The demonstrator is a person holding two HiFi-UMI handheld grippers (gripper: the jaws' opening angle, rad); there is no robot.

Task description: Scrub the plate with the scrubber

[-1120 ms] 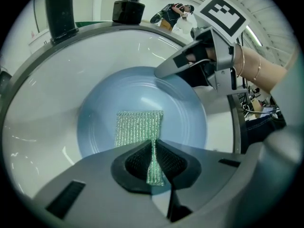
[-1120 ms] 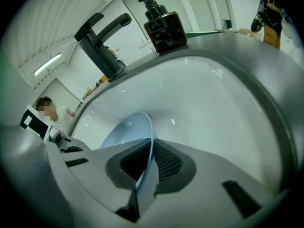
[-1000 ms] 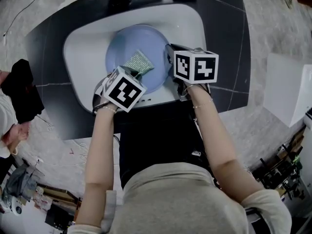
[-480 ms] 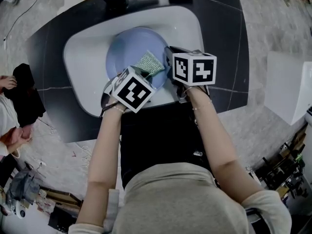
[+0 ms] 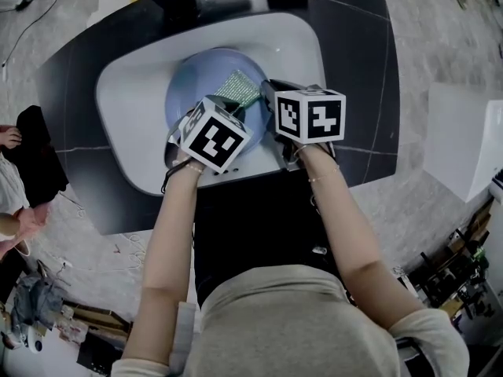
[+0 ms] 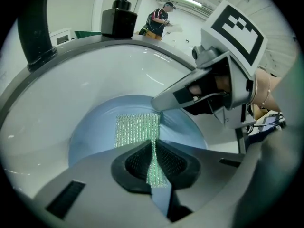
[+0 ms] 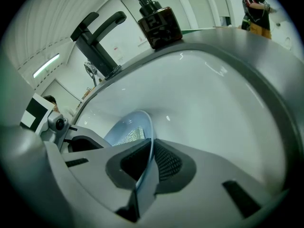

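The left claw (image 6: 152,161) and right claw (image 7: 150,161) are grey, topped by black-and-white marker cubes (image 5: 214,134).

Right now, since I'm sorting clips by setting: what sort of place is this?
Probably a dishwashing station in a lab or workshop: a white sink set in a dark counter, a black tap, a soap bottle, and a plate in the sink.

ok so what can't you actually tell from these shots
Head view: marker cubes cover the jaws of the left gripper and right gripper, and the near rim of the plate.
Left gripper view: the top edge cuts off the faucet.
Right gripper view: the gripper's own body hides the lower part of the scrubber and most of the plate.
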